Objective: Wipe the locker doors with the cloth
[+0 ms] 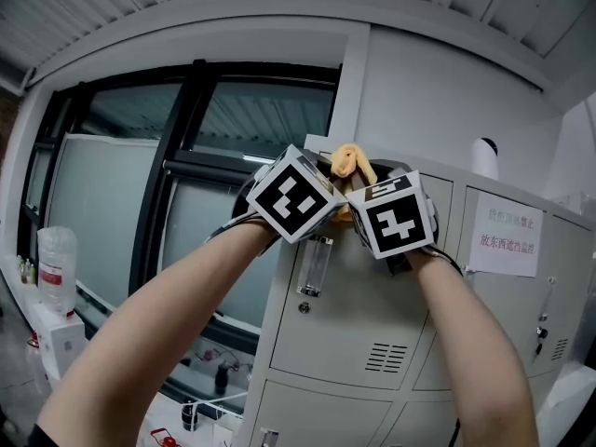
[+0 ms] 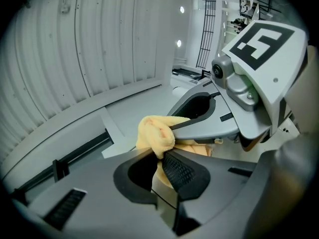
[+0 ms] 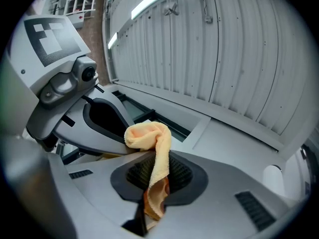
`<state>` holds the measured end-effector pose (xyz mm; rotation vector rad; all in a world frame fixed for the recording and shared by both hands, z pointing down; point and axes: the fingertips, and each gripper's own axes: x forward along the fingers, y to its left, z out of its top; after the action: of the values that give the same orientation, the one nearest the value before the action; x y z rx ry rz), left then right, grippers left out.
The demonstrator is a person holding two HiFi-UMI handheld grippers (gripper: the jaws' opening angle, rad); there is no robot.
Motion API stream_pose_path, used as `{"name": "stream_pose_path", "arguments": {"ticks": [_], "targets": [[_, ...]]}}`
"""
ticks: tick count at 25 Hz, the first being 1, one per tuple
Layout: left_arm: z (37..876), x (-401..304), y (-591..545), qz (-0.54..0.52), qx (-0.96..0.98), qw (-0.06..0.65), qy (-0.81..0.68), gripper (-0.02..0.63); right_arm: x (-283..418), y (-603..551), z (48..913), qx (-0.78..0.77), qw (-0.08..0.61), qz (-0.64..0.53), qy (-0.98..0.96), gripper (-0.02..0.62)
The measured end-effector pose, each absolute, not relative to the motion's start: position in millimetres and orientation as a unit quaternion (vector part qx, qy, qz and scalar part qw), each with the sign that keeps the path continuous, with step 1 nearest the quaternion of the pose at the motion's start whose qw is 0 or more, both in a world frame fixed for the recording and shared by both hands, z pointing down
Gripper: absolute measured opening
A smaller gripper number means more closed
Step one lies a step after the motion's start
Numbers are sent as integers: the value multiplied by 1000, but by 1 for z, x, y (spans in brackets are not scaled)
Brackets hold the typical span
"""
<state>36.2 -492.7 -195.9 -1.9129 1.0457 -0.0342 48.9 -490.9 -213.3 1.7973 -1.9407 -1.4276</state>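
Note:
A yellow cloth [image 1: 352, 164] is bunched between my two grippers at the top edge of the grey lockers [image 1: 358, 329]. In the head view my left gripper [image 1: 328, 182] and right gripper [image 1: 369, 192] meet tip to tip, their marker cubes side by side. The left gripper [image 2: 165, 157] is shut on the cloth [image 2: 155, 132], which bulges out above its black pad. A strip of the cloth [image 3: 158, 156] hangs down into the right gripper [image 3: 153, 176], whose jaws are shut on it. Each gripper view shows the other gripper's jaw pressed against the cloth.
A white paper notice [image 1: 504, 235] is stuck on a locker door to the right. A white round object [image 1: 483, 157] stands on the locker top. Dark-framed windows [image 1: 177, 175] fill the left, with a bottle [image 1: 57, 270] and small items on a ledge below.

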Motion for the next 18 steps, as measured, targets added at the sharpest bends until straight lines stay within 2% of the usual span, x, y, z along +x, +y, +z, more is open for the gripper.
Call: {"name": "stream_pose_path", "arguments": {"ticks": [18], "targets": [[-197, 155, -469, -5, -803, 461, 377, 44, 166, -464, -214, 632, 70, -457, -622, 63]]}}
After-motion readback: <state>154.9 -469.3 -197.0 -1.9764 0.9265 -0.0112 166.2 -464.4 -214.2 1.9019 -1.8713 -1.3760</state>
